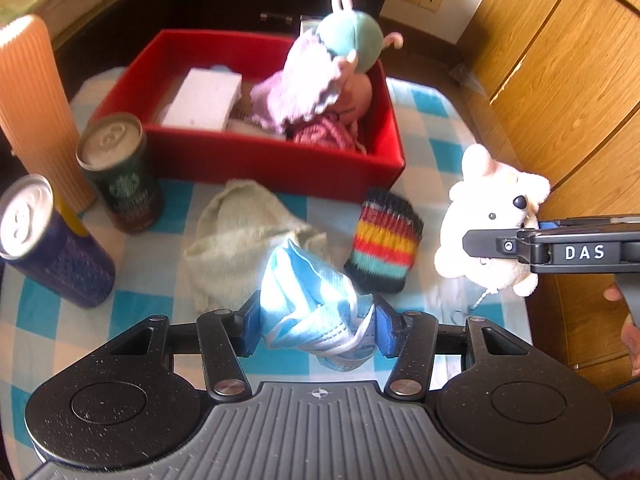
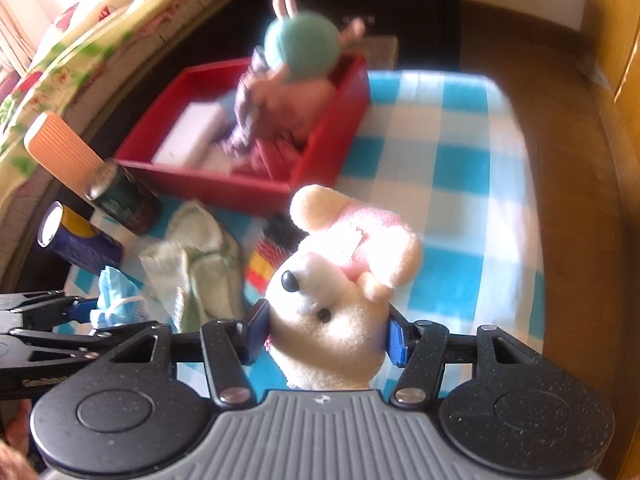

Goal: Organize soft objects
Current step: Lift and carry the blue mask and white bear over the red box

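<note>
My left gripper (image 1: 316,328) is shut on a crumpled blue face mask (image 1: 312,300) held above the checkered table. My right gripper (image 2: 326,334) is shut on a white plush rabbit (image 2: 332,300); it also shows in the left wrist view (image 1: 488,216) at the right. A red box (image 1: 280,160) at the back holds a doll with a teal hat (image 1: 352,36) and a white block (image 1: 204,98). A pale green cloth (image 1: 236,236) and a striped knit sock (image 1: 384,240) lie in front of the box.
Two cans (image 1: 120,176) (image 1: 52,240) and a ribbed orange cylinder (image 1: 36,112) stand at the left on the blue-white checkered cloth (image 1: 432,120). Wooden cabinet doors (image 1: 560,60) are at the right. A bed with floral cover (image 2: 80,40) lies at the left.
</note>
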